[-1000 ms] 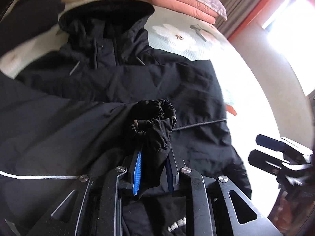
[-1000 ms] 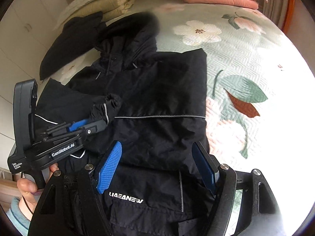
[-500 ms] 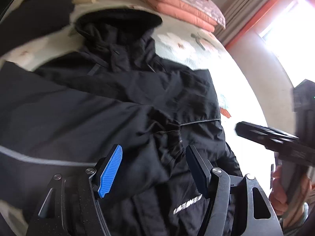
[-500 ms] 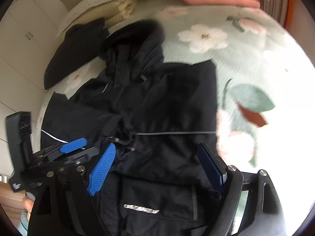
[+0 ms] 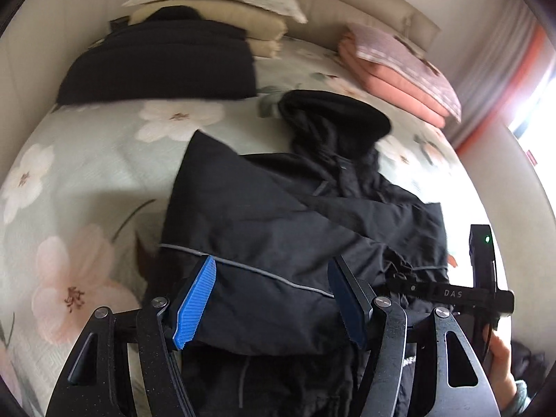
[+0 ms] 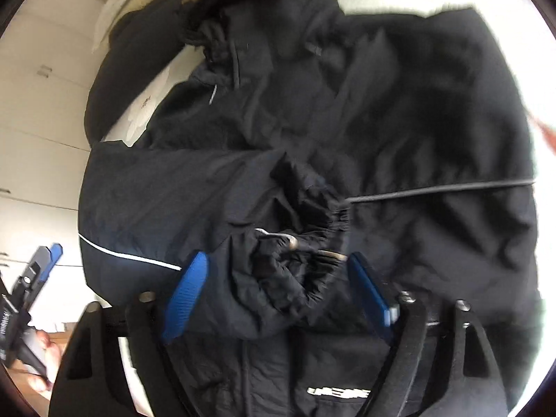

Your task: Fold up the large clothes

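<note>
Black hooded jacket (image 5: 278,229): lay flat on the floral bedspread (image 5: 87,173), hood (image 5: 333,118) toward the headboard end, both sleeves folded in across the body. Grey reflective piping crossed the near sleeve. A white brand logo (image 6: 337,392) showed on the lower front in the right wrist view, partly blurred.

Elastic sleeve cuff (image 6: 299,253): gathered and crumpled, resting on the jacket front between the spread fingers of the right gripper (image 6: 278,295); whether either pad touched it could not be told because of motion blur.

Left gripper (image 5: 274,299): fingers wide apart, blue pads (image 5: 194,302) on either side of the folded sleeve, holding nothing.

Right gripper, as seen from the left wrist view (image 5: 451,293): over the jacket's right edge, held in a hand (image 5: 500,358), with a green light lit on its body.

Other items on the bed:
- Folded black garment (image 5: 160,66), near the head of the bed, left side.
- Stacked cream bedding (image 5: 222,10) behind it.
- Folded pink blankets (image 5: 396,73) to the right.
- Orange-trimmed curtain (image 5: 504,80) by a bright window.
</note>
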`<state>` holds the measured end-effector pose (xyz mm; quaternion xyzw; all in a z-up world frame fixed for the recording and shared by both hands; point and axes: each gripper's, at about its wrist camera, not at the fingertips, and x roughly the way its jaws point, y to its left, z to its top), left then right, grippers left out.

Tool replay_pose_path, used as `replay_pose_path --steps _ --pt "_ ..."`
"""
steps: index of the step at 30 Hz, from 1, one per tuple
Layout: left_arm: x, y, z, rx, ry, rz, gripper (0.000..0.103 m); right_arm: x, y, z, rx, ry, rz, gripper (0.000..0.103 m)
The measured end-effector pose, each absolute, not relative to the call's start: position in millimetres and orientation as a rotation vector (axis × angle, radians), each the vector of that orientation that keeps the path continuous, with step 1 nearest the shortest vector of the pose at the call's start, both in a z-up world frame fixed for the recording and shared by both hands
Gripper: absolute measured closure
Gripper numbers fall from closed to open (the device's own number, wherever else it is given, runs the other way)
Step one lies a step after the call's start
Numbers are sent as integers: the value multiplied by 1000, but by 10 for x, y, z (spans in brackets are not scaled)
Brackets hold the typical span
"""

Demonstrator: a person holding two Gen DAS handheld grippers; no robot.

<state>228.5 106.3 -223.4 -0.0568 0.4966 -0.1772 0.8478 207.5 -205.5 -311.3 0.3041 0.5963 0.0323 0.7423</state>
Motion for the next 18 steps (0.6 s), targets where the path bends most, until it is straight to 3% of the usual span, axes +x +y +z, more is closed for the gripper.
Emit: replay_pose_path --steps 3,5,11,18 --pt "2361 1128 -2330 -141 1062 -348 34 2092 -1989 -2996 625 1283 93 64" --pt "2397 1110 -2374 -134 1065 -348 34 2044 -1971 -2692 524 1218 69 68" --pt "2538 736 -2512 -73 1089 -426 34 1865 -2271 -1856 266 1037 -114 68" --pt "2556 56 -3057 197 1182 -444 34 1897 -2638 -2263 277 1085 -202 68"
